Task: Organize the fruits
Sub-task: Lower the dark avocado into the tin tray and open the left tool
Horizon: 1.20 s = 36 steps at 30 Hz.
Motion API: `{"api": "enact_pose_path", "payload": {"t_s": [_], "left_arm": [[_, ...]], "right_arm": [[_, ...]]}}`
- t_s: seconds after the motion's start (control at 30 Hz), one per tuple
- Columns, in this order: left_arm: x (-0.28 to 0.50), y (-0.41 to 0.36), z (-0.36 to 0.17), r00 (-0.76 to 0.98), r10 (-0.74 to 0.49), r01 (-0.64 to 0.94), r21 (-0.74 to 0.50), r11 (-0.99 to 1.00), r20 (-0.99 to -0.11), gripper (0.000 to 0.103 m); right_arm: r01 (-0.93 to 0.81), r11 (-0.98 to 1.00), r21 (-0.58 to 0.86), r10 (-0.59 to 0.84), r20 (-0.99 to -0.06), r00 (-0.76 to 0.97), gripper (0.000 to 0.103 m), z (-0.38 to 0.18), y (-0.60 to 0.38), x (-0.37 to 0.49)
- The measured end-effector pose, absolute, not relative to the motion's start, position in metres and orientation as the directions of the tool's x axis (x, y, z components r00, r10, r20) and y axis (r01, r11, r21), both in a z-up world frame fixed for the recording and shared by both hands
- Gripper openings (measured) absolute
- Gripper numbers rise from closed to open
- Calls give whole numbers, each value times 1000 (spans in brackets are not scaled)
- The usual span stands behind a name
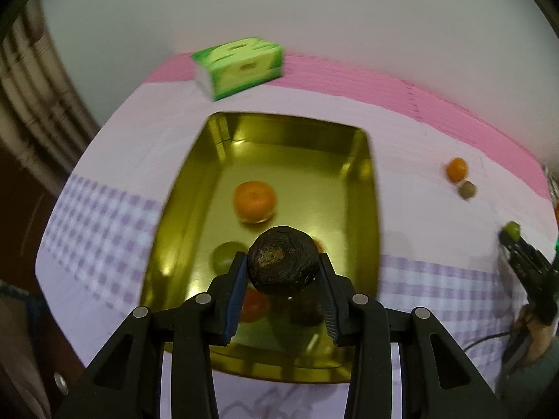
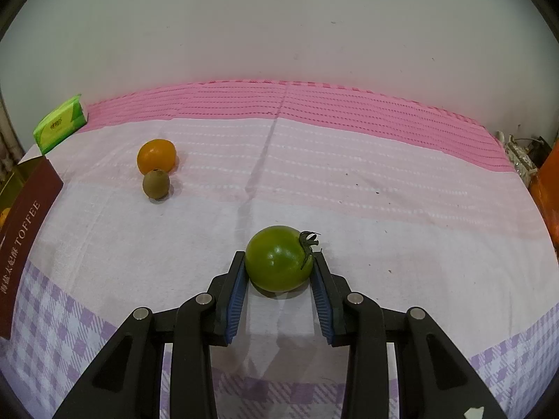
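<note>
— Where do we stand?

— My left hand-held gripper (image 1: pixel 283 267) clenches a dark, wrinkled round fruit (image 1: pixel 283 265) over the shiny gold metal tin (image 1: pixel 367 188); a glossy orange mandarin (image 1: pixel 254 201) already lies inside at twelve o'clock of it.

— And the right?

— My right hand-held gripper (image 2: pixel 278 267) grips a smooth green tomato (image 2: pixel 277 258) on the cloth-covered desk (image 2: pixel 384 209). At ten o'clock, an orange fruit (image 2: pixel 156 155) and fuzzy brown kiwi (image 2: pixel 156 184) remain.

Two orange fruits (image 1: pixel 254 201) (image 2: pixel 155 156), two green tomatoes (image 2: pixel 278 258) (image 1: pixel 227 256), one kiwi (image 2: pixel 156 184), one dark fruit (image 1: pixel 283 265), one tin (image 1: pixel 195 188), one tissue pack (image 1: pixel 241 66).
</note>
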State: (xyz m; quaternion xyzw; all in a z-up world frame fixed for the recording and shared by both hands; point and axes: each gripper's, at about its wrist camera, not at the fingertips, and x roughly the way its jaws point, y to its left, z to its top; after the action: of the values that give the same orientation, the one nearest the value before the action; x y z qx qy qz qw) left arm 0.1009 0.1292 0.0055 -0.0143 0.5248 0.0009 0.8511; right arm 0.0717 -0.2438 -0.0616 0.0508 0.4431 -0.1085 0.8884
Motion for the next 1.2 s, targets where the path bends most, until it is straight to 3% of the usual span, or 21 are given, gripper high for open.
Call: {"api": "enact_pose_path", "payload": {"t_s": [0.97,1.2], "left_arm": [[96,144,-35,355,1,-29,-10,1000,-935,41],[99,142,-41,335,1,-21,-6,1000,-942,48]], "right_arm": [[242,970,-13,-155,-802,577,33,-62,-243,73],[242,970,-15,-156,-802,577,33,-63,-243,72]]}}
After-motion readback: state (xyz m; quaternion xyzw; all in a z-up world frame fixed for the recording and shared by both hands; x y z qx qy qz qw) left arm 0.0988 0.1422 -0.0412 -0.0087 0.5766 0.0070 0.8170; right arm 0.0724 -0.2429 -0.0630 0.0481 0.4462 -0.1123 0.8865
